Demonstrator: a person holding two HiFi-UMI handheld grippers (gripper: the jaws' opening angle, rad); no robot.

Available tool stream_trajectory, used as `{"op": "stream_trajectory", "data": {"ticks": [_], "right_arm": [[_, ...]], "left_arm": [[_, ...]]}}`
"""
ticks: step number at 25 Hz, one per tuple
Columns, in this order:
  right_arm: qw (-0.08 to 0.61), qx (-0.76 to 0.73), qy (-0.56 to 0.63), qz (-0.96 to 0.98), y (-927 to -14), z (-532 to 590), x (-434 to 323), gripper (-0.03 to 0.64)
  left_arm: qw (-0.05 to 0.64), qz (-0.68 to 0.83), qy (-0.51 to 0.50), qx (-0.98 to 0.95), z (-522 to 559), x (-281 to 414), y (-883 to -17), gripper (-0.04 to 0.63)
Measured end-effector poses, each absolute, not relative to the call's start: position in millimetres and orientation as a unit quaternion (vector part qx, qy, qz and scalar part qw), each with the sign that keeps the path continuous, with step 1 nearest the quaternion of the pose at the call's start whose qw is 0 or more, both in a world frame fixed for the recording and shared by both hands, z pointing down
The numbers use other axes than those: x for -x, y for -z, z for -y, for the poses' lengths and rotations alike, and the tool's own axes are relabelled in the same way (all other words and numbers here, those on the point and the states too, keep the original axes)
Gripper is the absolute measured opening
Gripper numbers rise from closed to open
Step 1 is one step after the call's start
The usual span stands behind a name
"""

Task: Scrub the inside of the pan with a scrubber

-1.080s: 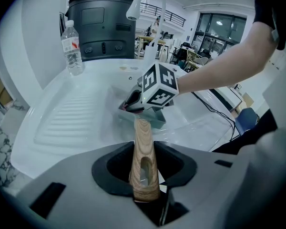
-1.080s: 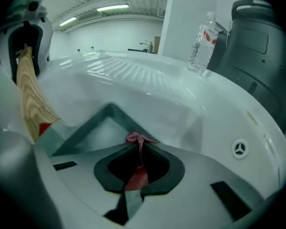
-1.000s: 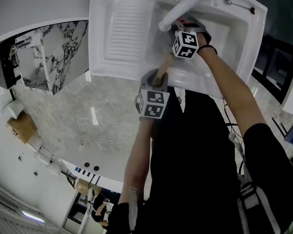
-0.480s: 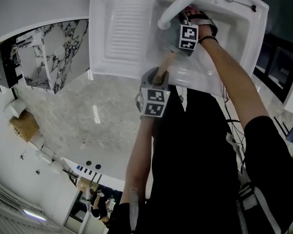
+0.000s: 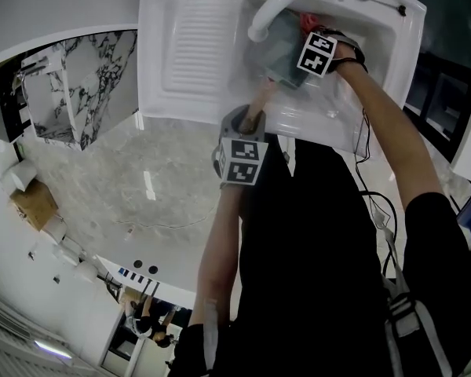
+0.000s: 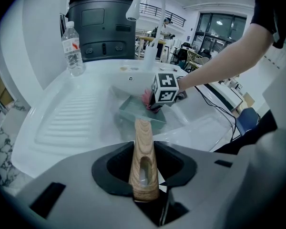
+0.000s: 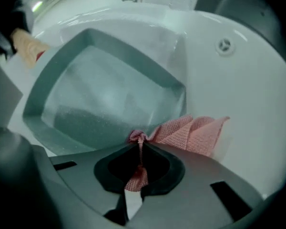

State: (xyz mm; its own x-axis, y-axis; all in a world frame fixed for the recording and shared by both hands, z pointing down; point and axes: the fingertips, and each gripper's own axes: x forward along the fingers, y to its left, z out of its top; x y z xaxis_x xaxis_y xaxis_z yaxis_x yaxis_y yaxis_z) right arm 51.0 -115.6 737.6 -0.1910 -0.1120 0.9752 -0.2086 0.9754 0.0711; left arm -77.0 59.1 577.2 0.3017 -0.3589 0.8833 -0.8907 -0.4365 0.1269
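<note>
Nearest me, my left gripper (image 6: 144, 175) is clamped on the wooden handle (image 6: 142, 142), whose long axis runs straight away from me into the sink (image 6: 62, 123). Beyond it sits the square pan (image 7: 105, 99). My right gripper (image 7: 139, 171), the nearer one to the job, pinches the pink mesh scrubber (image 7: 190, 132) at the pan's rim. The inside lies just ahead and left, with open room there. The faucet (image 5: 279, 6) looks like the one thing crowding the far side.

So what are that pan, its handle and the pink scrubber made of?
The handle looks like wood: light tan, visible grain, matt. The pan is probably coated metal: grey-green, finely speckled, dull sheen, though I can't be sure. The pink scrubber seems a woven mesh cloth, soft enough to fold and bunch.
</note>
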Motion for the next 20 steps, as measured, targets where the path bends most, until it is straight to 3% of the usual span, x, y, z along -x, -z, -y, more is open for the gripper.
{"op": "stream_trajectory", "data": {"ticks": [9, 20], "right_arm": [[0.624, -0.100, -0.237, 0.738, -731.9, 98.8, -55.6, 0.037], [0.595, -0.014, -0.362, 0.718, -706.0, 51.1, -28.8, 0.038]], "left_arm": [[0.325, 0.424, -0.413, -0.738, -60.0, 77.3, -578.8, 0.149], [0.322, 0.436, -0.403, -0.737, -59.2, 77.1, -578.6, 0.149]]}}
